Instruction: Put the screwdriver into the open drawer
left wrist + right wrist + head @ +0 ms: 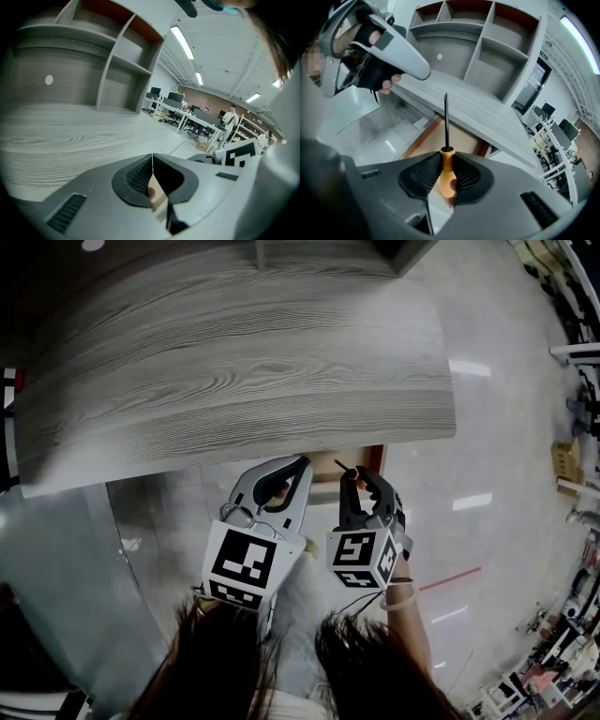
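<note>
The screwdriver sits squarely in the right tongs, orange handle pinched between the two ribbed pads and the thin black shaft sticking straight out ahead. In the head view only the dark tip of the screwdriver peeks out past the right tongs, held in the air just off the front edge of the counter. Right beneath and beyond that shaft lies the open drawer, its brown inside showing under the lip of the counter; from above the drawer is only a narrow reddish-brown strip below the counter edge. The tool is over the drawer's opening and not inside it. Just beside, on the person's left, the left tongs hover at about the same height, and its own view shows the left tongs pressed together with nothing between them. From the right gripper view the left tongs hang at upper left, a hand wrapped round the grip. Behind it all, a grey wood-grain shelf unit with open compartments stands at the back of the counter, and glossy floor spreads off to the right.
</note>
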Demonstrator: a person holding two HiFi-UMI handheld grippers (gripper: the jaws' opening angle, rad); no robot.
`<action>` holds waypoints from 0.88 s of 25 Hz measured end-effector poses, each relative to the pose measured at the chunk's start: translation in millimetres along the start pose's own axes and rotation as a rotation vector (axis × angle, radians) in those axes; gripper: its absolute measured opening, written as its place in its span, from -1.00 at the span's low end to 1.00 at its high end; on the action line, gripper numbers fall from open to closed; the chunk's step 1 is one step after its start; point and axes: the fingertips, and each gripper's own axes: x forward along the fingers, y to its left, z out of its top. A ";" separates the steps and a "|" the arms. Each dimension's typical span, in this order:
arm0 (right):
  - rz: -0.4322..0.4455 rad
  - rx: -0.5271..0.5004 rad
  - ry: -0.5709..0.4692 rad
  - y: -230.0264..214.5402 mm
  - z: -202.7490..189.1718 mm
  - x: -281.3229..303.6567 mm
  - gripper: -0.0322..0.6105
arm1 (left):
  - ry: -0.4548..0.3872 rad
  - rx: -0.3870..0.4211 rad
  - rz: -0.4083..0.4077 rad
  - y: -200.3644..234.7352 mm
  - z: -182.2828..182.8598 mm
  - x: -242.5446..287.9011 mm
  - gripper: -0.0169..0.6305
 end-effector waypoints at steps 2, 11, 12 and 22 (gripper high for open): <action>0.009 -0.007 0.013 2.3 -3.8 5.0 -0.62 | 0.002 -0.002 0.002 1.6 -2.9 2.8 -0.89; 0.040 -0.038 0.054 14.7 -20.2 27.1 -0.62 | 0.017 -0.007 0.003 6.3 -15.8 7.4 -0.89; 0.042 -0.043 0.058 15.6 -21.7 29.6 -0.62 | 0.017 -0.008 0.004 7.3 -16.9 7.4 -0.89; 0.056 -0.073 0.096 26.4 -34.8 50.2 -0.62 | 0.029 -0.008 -0.005 11.5 -29.4 8.5 -0.89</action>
